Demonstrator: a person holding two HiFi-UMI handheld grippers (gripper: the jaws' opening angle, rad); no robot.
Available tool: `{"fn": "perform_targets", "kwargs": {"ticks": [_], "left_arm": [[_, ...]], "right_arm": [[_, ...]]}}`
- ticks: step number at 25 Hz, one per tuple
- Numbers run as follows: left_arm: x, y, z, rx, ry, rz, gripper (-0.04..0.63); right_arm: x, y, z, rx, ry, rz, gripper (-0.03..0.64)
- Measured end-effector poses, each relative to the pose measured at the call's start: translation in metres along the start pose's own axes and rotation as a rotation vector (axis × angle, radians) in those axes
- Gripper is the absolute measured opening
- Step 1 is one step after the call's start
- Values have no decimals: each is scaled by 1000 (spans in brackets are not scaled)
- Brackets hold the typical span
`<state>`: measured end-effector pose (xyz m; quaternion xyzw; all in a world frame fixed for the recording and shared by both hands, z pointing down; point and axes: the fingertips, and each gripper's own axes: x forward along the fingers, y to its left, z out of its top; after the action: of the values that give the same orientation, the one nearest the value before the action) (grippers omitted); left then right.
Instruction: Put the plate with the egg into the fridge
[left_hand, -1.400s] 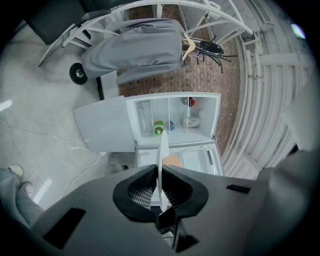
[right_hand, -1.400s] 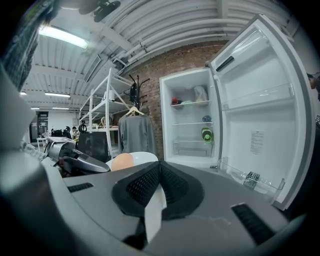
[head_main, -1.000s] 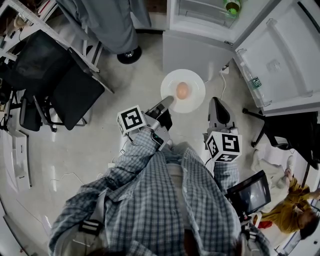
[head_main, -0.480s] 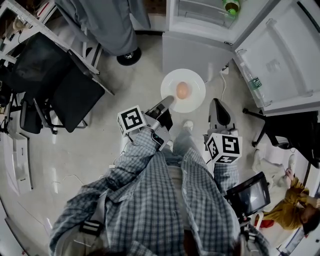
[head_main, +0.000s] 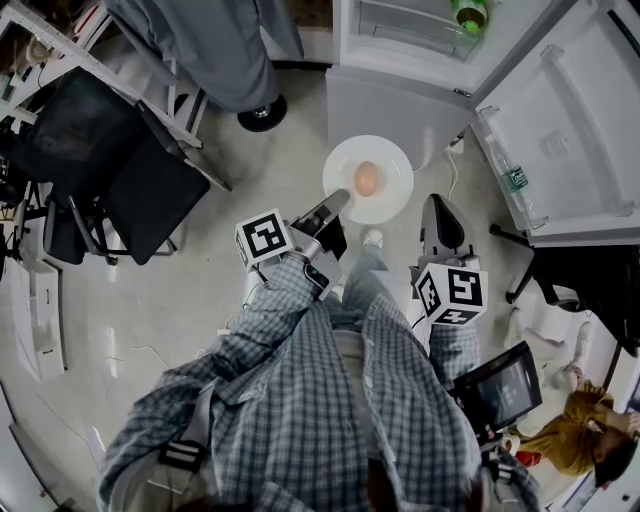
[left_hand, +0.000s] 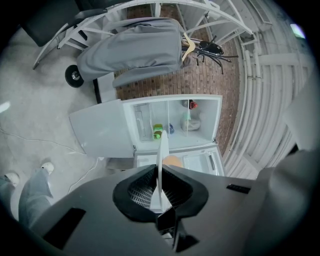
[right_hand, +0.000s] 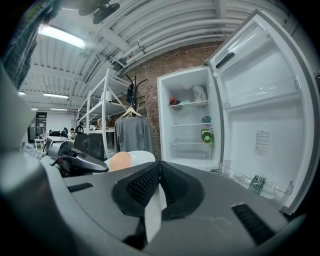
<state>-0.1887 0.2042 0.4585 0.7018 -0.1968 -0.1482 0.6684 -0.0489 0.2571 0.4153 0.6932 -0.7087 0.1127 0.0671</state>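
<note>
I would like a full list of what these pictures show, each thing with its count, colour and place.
plate: one, white, held over the floor before the fridge
egg: one, pale brown, on the plate
fridge: one, white, ahead, door open
bottle: one, green, on a fridge shelf
chairs: at least two, black, at left
other person: one, yellow top, lower right
left gripper: one, grey, shut on the plate's rim
right gripper: one, grey, shut, empty, right of the plate

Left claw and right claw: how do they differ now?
The left claw is shut on the rim of the plate; the right claw is shut on nothing. The left claw bears the plate with the egg; the right claw hangs beside it, apart. Both point toward the open fridge.
</note>
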Motion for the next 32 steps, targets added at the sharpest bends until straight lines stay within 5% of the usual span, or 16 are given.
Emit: {"fn": "perform_targets", "kwargs": {"ticks": [8, 13, 32], "left_arm": [[50, 7, 19, 3, -32, 41, 26], [87, -4, 25, -43, -51, -1, 26], [186, -11, 57, 6, -103, 65, 26]], "right_arm": [[42, -38, 5, 3, 12, 39, 6], [70, -69, 11, 31, 17, 48, 6], [148, -142, 44, 26, 13, 148, 8]]}}
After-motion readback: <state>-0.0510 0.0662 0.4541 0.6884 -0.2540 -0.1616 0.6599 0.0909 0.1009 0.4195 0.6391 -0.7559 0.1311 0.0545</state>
